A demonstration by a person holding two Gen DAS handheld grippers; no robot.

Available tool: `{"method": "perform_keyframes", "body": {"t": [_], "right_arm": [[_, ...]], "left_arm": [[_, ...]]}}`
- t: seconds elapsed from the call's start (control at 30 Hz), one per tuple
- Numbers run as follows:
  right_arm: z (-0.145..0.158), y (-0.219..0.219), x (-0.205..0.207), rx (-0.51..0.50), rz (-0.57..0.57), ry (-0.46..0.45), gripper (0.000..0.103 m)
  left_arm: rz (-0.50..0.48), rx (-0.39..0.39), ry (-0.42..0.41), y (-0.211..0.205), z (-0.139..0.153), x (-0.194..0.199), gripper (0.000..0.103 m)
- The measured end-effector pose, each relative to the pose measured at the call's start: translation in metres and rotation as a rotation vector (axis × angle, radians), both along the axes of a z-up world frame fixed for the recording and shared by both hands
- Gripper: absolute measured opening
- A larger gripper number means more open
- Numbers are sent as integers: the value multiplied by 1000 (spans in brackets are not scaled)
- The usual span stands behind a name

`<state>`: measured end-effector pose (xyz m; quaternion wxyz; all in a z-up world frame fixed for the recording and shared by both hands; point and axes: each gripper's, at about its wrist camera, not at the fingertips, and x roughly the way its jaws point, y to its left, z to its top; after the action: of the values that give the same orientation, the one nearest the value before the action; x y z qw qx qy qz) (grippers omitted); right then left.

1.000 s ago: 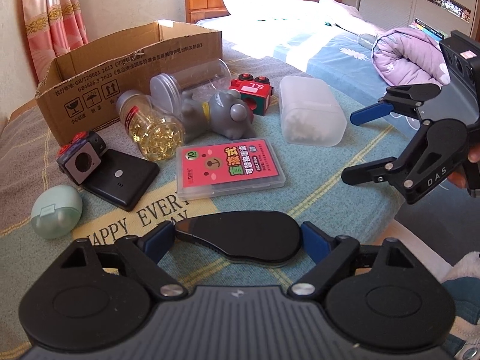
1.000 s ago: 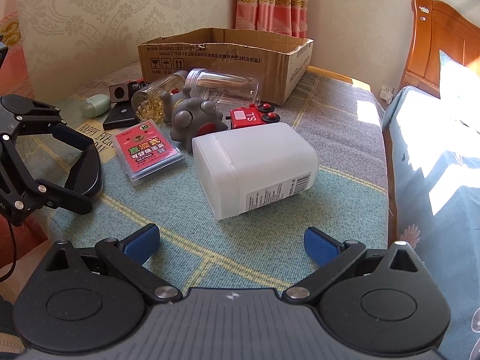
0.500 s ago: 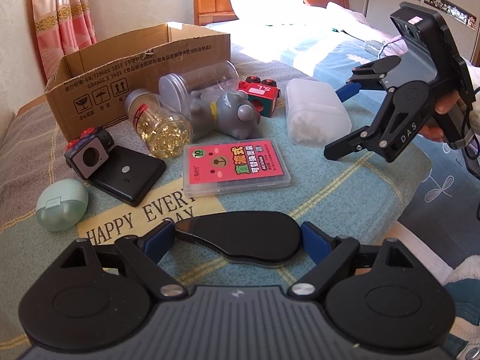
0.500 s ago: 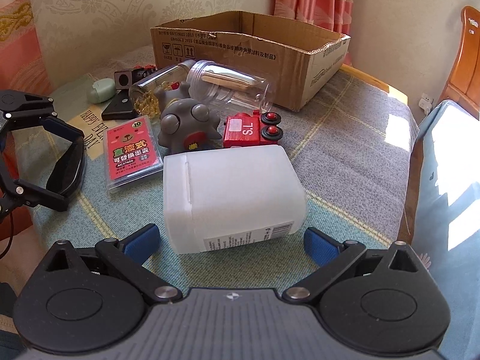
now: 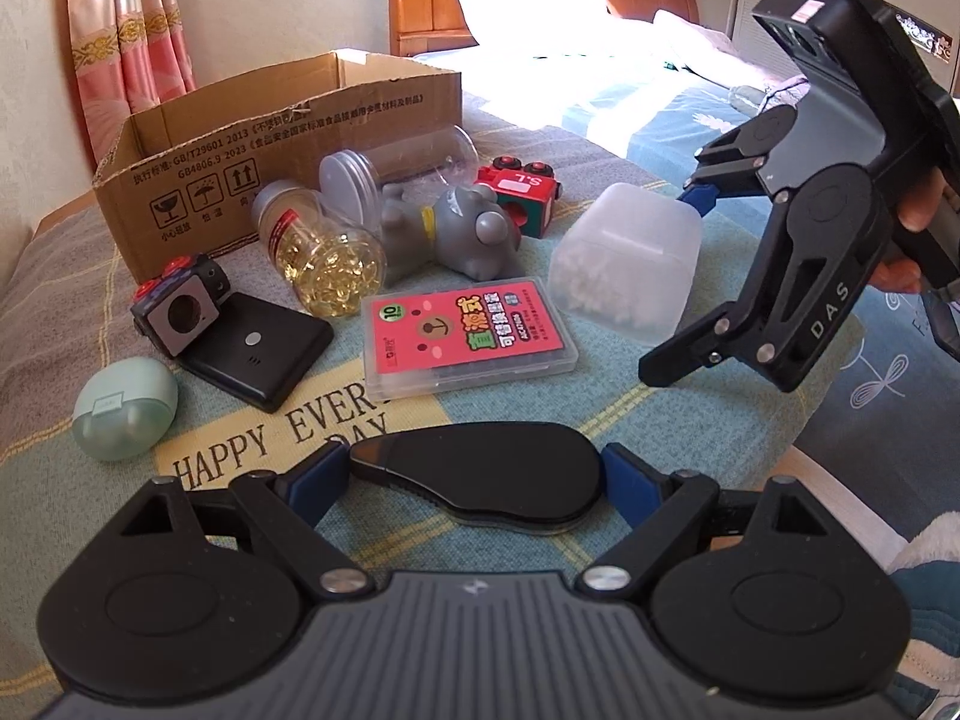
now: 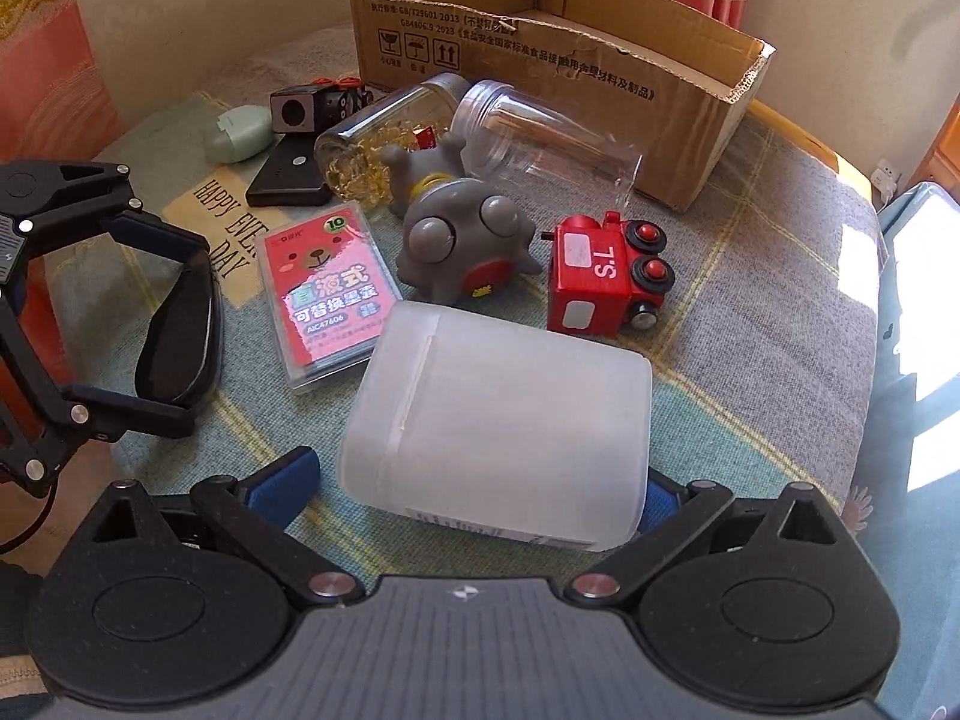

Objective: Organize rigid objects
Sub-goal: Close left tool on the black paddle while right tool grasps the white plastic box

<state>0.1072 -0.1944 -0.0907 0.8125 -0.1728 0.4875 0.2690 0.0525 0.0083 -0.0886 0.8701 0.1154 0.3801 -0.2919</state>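
Right gripper [image 6: 474, 489] fingers spread around frosted box [image 6: 504, 426]; not clamped.

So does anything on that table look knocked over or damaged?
Yes. Both jars lie on their sides: the clear empty jar and the capsule jar. The grey toy is flipped upside down. The cardboard box has a torn, ragged rim. Nothing has spilled.
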Motion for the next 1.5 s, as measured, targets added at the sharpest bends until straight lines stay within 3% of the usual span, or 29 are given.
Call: {"method": "perform_keyframes", "body": {"t": [0.67, 1.07, 1.23, 1.37, 1.5], "right_arm": [[-2, 17, 13, -55, -171, 73, 103], [2, 25, 21, -130, -247, 97, 103], [7, 26, 22, -112, -263, 92, 103], [7, 26, 21, -92, -275, 102, 87], [8, 26, 18, -87, -274, 102, 86]], "left_arm": [[-52, 34, 37, -3, 1, 9, 91], [2, 72, 94, -11, 4, 16, 90], [20, 69, 95, -11, 4, 14, 90], [31, 69, 97, -11, 4, 13, 89], [36, 67, 103, -10, 5, 13, 89]]}}
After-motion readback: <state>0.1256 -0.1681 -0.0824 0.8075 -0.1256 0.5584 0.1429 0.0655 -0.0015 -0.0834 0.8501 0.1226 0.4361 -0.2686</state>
